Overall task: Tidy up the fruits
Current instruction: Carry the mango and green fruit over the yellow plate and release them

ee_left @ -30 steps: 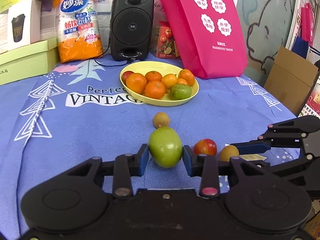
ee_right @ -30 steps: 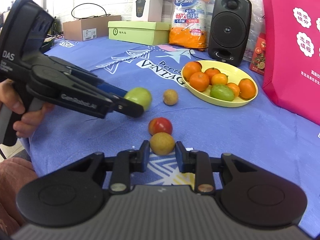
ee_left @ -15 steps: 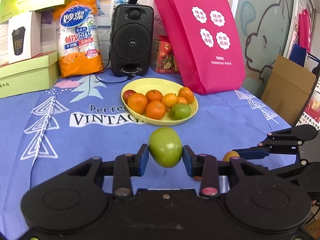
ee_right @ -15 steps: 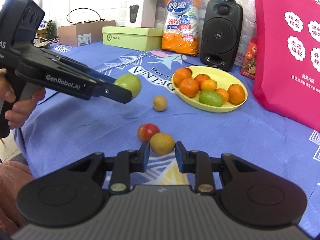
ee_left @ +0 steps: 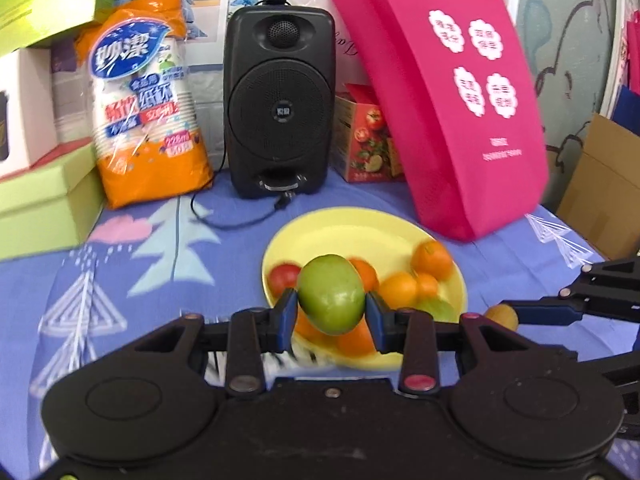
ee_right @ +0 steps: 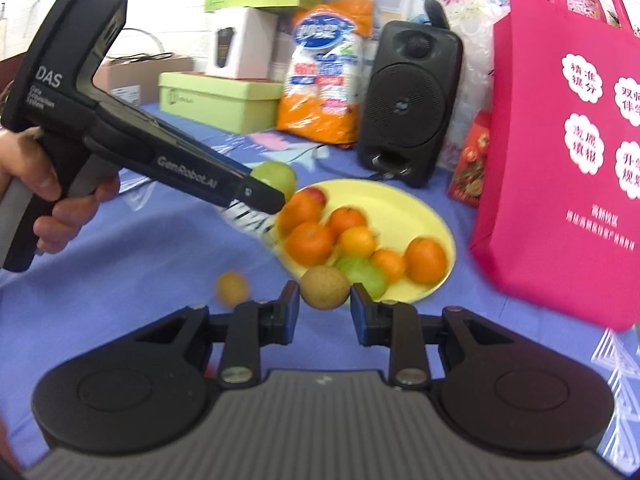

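Observation:
My left gripper (ee_left: 331, 312) is shut on a large green fruit (ee_left: 331, 299) and holds it in the air over the near left rim of the yellow plate (ee_left: 344, 228). The plate holds several oranges, a red fruit (ee_left: 282, 277) and a green one. My right gripper (ee_right: 325, 305) is shut on a small brown round fruit (ee_right: 325, 287), lifted just in front of the plate (ee_right: 404, 204). The left gripper with its green fruit (ee_right: 276, 174) shows in the right wrist view. A small brown fruit (ee_right: 232, 289) lies on the cloth left of the plate.
A black speaker (ee_left: 280, 100) with a cable, an orange pack of paper cups (ee_left: 148, 116), green boxes (ee_left: 44, 200) and a small tomato carton (ee_left: 366, 140) stand behind the plate. A pink bag (ee_left: 452, 92) stands to its right. A blue printed cloth (ee_left: 120, 280) covers the table.
Both grippers have lifted their fruits off the cloth and moved forward toward the plate. The red fruit that lay on the cloth is out of view.

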A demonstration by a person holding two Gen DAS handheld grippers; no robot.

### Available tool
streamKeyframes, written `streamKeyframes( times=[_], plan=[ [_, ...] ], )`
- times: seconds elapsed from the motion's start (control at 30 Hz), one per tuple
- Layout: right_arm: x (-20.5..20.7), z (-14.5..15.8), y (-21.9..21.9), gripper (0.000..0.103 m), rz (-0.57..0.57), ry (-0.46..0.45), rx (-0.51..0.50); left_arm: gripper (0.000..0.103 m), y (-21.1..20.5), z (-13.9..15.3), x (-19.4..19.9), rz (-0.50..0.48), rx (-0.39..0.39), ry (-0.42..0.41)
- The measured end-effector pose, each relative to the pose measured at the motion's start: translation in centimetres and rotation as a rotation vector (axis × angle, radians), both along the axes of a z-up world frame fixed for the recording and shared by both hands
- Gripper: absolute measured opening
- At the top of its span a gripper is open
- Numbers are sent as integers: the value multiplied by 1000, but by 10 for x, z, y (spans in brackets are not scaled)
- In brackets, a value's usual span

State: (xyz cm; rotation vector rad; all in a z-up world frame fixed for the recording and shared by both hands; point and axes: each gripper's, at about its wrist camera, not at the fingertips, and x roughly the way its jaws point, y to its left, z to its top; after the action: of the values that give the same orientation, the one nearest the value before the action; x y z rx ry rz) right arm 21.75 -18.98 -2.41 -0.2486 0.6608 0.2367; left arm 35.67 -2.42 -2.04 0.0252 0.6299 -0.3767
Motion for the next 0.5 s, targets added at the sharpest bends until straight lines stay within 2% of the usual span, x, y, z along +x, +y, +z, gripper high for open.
streamKeyframes(
  times=[0.1,0.23,0.5],
  plan=[
    [27,0,-8,27,-34,-8,-15,36,-8,0,26,1,24,-2],
    [59,-1,-19,27,-78,-8,19,36,-19,-3,53,6,51,0],
    [100,-14,-17,27,-102,30,12,36,-28,-8,81,17,70,11]
  ],
)
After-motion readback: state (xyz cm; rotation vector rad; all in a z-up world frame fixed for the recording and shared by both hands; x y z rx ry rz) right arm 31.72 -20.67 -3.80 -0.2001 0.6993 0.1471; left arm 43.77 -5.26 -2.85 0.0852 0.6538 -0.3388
